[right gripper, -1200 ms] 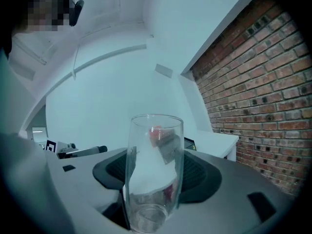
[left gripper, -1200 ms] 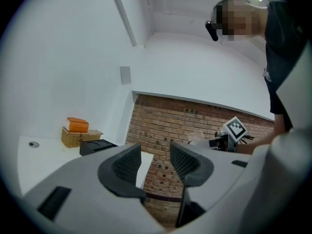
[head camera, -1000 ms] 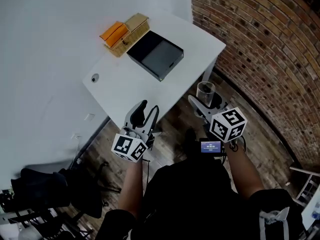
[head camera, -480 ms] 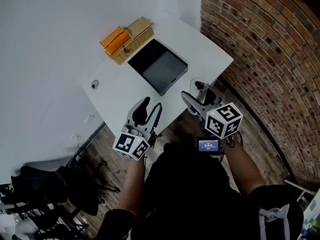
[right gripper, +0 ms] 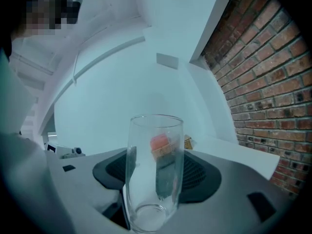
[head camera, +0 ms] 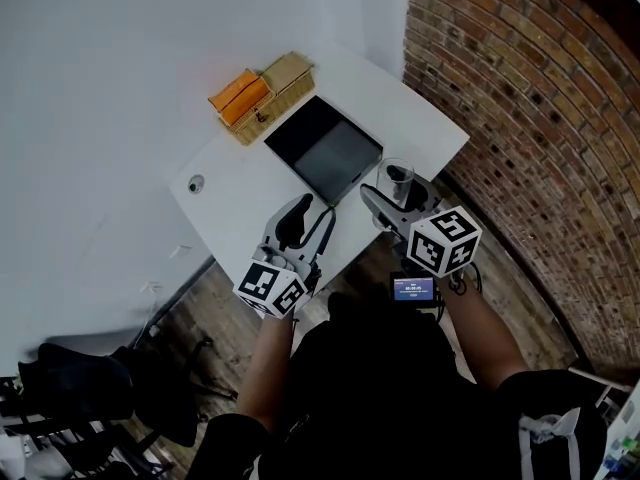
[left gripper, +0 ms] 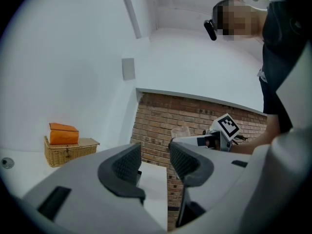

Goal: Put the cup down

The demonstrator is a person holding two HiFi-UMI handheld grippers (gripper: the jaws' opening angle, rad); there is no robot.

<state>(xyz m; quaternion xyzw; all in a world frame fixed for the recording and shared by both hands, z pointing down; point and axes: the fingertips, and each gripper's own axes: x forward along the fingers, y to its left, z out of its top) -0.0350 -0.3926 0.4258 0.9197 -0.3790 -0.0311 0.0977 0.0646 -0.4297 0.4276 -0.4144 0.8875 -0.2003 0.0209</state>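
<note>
Clear cup (right gripper: 155, 145), upright — right claw (right gripper: 156, 175) clamped

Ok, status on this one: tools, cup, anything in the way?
Left tool open, empty. Right tool shut on glass cup, upright, not yet down. Black tray lies just ahead on table.

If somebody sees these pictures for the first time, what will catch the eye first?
A clear glass cup stands upright between the jaws of the right gripper, close to the front edge of the white table. The left gripper beside it is open and empty. A red brick wall fills the right side of the head view.
</note>
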